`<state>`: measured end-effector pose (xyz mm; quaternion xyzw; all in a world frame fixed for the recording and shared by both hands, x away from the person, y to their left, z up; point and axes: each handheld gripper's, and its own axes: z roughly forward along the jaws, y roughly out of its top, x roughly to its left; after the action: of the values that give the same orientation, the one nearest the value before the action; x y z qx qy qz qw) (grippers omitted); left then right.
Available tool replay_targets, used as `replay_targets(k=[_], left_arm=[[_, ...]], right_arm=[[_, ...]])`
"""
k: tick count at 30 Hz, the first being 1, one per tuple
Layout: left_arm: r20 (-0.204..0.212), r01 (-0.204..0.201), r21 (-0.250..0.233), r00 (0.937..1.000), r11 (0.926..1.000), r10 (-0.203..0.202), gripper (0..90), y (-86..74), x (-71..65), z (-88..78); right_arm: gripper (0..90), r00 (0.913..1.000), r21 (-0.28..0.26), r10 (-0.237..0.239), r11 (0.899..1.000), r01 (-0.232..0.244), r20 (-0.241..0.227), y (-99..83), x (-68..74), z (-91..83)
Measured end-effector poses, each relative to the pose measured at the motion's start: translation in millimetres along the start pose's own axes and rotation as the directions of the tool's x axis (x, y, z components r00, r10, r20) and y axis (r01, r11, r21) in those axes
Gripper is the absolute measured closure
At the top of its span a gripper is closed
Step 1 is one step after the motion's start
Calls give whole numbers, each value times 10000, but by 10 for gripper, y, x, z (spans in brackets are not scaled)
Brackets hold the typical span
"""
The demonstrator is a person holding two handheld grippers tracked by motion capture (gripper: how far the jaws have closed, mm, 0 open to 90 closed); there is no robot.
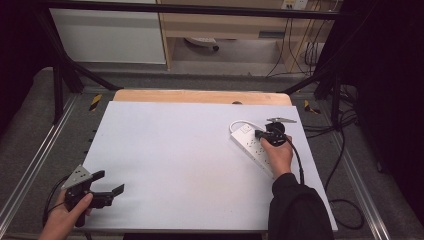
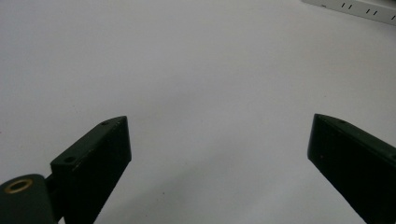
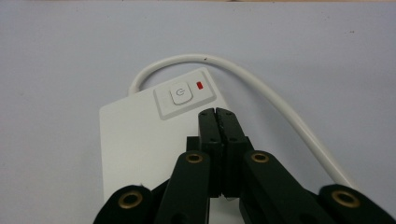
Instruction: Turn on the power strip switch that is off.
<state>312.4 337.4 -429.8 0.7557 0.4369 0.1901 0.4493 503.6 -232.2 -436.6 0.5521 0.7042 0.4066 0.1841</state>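
Power strip [image 1: 251, 146] lies on desk [image 1: 175, 160], right side, running from far-left end toward near-right. Switch button [image 3: 180, 94] sits at strip's far end; cable [image 3: 261, 88] loops out from that end, then runs back along strip's right. Right gripper [image 1: 260, 134] over strip's far end, just behind button, jaws together. Left gripper [image 1: 111, 182] at desk's near left corner, jaws apart, well apart from strip.
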Motion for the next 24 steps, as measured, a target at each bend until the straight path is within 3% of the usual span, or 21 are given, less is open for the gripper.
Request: replay_targets(k=[24], left_arm=[[9, -2, -7, 10000, 10000, 2, 63, 0, -3, 0]], right_arm=[[895, 9998, -669, -26, 9978, 12, -217, 49, 25, -96]])
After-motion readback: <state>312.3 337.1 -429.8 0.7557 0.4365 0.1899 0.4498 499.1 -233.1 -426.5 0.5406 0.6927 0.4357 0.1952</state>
